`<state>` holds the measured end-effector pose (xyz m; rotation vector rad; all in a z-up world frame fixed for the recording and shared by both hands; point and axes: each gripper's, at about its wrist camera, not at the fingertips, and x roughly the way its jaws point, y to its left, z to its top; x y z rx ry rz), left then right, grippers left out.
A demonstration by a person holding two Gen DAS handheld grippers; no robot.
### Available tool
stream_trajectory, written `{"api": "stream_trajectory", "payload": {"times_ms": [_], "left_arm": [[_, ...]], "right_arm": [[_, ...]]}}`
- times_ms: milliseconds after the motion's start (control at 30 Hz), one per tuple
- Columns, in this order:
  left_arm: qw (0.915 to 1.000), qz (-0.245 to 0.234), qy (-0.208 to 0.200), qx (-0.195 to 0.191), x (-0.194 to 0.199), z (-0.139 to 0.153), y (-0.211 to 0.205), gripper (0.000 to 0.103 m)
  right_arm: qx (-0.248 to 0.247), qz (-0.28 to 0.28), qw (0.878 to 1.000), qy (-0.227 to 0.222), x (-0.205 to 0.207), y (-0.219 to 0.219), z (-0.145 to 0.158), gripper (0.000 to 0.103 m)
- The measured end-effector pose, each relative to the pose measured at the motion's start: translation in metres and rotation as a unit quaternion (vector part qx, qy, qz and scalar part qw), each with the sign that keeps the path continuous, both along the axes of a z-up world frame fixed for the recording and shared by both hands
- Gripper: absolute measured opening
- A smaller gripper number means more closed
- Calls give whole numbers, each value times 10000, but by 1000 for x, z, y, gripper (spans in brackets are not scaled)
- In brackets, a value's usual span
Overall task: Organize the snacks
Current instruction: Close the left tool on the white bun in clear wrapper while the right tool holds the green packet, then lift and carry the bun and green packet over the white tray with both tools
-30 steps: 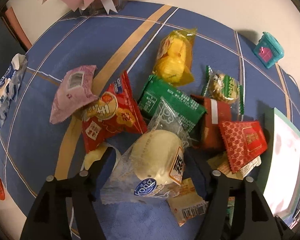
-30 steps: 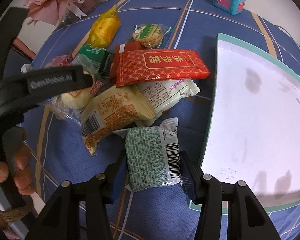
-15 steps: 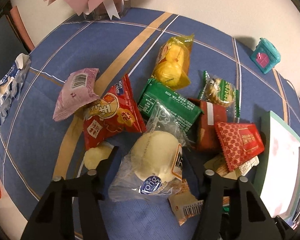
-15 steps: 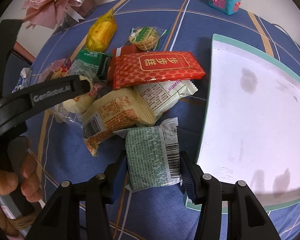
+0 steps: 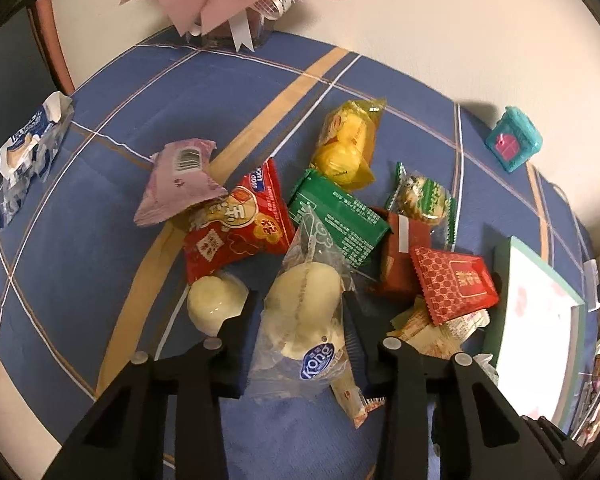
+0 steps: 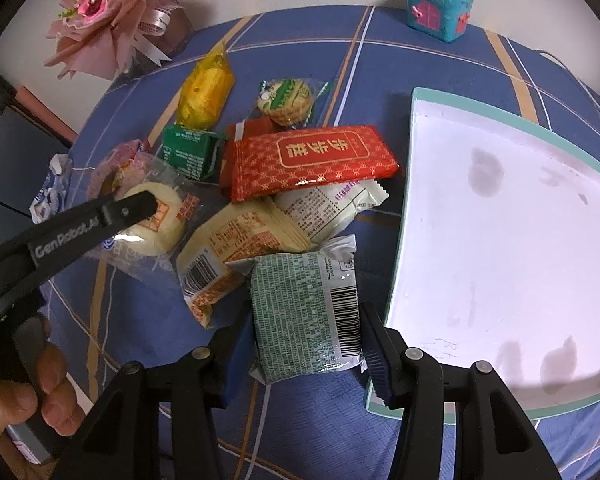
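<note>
Clear-wrapped bun (image 5: 304, 312) now clamped by left gripper (image 5: 300, 314).
Fingers closed in since a second ago; right gripper (image 6: 302, 322) grips green packet (image 6: 306, 314); both ready for tray (image 6: 404, 220).

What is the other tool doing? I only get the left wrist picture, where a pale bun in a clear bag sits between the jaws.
Observer: The right gripper has its jaws pressed on both sides of a green packet with a barcode.
Operator: Is that packet in the tray?
Observer: No. It is outside, beside the tray at its near left edge. The tray's white floor shows only grey smudges.
Operator: Who holds my tool?
Observer: A bare hand grips the handle of the left gripper, whose jaws squeeze the bagged bun.
</note>
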<state>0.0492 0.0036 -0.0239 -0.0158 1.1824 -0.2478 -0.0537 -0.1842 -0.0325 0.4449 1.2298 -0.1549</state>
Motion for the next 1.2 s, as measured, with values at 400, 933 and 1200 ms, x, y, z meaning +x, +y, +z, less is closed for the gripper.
{"api": "stream_trajectory", "payload": {"times_ms": [400, 933, 1200], "left_arm": [[9987, 221, -389, -227, -11, 35, 15, 39], [9921, -917, -332, -783, -31, 61, -108, 39], [9836, -1421, -85, -1110, -36, 31, -175, 39]], "right_arm": [[45, -70, 9998, -201, -14, -5, 20, 53], [-495, -1741, 9833, -168, -61, -104, 31, 53], [-704, -2612, 9627, -50, -84, -163, 18, 53]]}}
